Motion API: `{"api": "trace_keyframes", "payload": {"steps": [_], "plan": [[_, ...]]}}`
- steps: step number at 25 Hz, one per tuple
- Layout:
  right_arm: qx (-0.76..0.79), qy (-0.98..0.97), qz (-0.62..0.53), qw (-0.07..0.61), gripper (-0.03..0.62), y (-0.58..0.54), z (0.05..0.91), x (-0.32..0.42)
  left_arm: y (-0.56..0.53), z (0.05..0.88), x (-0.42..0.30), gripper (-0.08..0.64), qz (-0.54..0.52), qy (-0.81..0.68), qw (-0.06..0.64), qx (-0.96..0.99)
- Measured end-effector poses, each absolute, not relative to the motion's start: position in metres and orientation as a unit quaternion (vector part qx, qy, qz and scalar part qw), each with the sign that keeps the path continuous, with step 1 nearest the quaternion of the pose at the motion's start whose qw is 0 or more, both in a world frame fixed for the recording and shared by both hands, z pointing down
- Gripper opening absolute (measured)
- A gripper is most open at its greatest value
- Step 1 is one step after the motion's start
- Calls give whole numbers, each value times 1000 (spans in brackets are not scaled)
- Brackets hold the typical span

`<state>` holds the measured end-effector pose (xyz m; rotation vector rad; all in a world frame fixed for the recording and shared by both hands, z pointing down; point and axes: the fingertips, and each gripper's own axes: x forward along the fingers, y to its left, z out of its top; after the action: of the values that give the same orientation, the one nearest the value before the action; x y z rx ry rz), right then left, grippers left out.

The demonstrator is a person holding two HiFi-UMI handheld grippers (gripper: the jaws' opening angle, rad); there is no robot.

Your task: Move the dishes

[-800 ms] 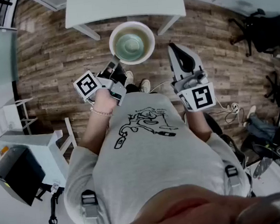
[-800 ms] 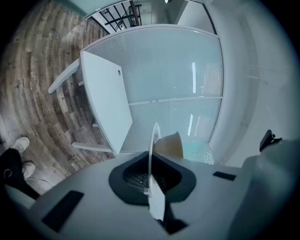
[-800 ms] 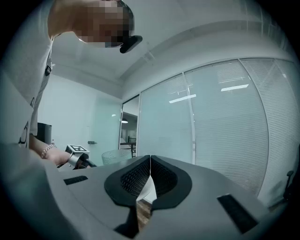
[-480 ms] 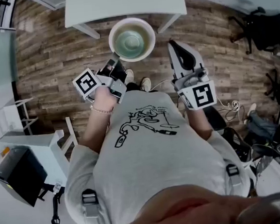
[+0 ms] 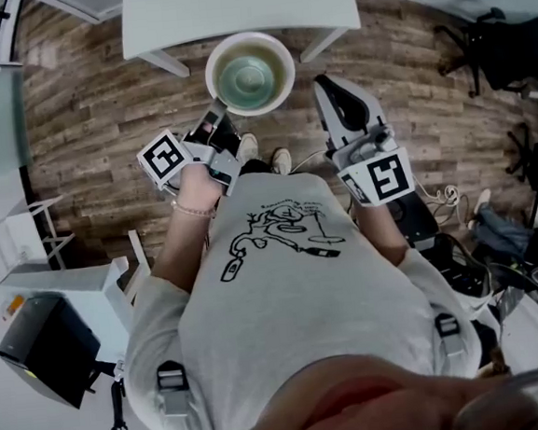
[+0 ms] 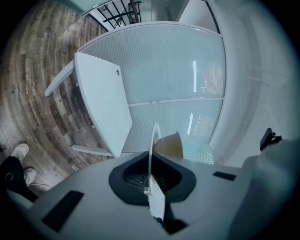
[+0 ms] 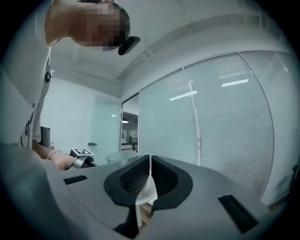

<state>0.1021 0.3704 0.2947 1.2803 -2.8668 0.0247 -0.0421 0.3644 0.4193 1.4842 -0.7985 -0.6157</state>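
A white plate with a greenish bowl on it [image 5: 250, 73] hangs over the wooden floor, just in front of the white table [image 5: 237, 6]. My left gripper [image 5: 215, 113] is shut on the plate's near rim. In the left gripper view the plate [image 6: 152, 140] stands edge-on between the jaws of the left gripper [image 6: 150, 183], and a tan bowl [image 6: 170, 144] shows behind it. My right gripper [image 5: 324, 86] is to the right of the dishes, apart from them, with its jaws together and nothing in them. In its own view the right gripper [image 7: 149, 172] points at a glass wall.
Black office chairs [image 5: 502, 48] stand at the far right, with cables [image 5: 448, 209] on the floor. A white shelf unit with a black box [image 5: 42, 351] is at the left. A frosted glass partition [image 6: 178, 70] rises behind the table [image 6: 101, 98]. The person's shoes [image 5: 264, 154] are below the dishes.
The dishes and both grippers have drifted slightly up and left in the head view. The left gripper's hold is unchanged.
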Motion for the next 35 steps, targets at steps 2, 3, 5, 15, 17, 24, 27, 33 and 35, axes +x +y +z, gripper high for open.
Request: {"api": "trace_keyframes", "payload": {"steps": [2,3,5,15,17,24,27,33,35], "plan": [[410,-912,11,6,38,351,298,82,345,423,-61,9,-264,-345,628,646],[412,-911,11,9,38,345,298,75,338,424,-67,9,-261,-344,629,647],[416,-909,11,12,40,339,299,66,330,425,-75,9,-258,-339,629,650],[443,-896,13,16,40,316,297,47,309,435,-93,11,-241,-327,641,651],[446,-895,20,18,40,287,302,52,284,441,-92,9,-236,-330,646,647],[445,-895,39,6,40,247,317,57,248,452,-91,9,-235,-339,651,637],[441,-897,32,-2,40,243,317,56,244,449,-91,9,-239,-338,645,642],[427,-904,21,-14,40,233,302,59,235,435,-89,9,-251,-341,629,651],[422,-906,21,-15,40,221,303,63,224,437,-85,9,-253,-345,629,650]]}}
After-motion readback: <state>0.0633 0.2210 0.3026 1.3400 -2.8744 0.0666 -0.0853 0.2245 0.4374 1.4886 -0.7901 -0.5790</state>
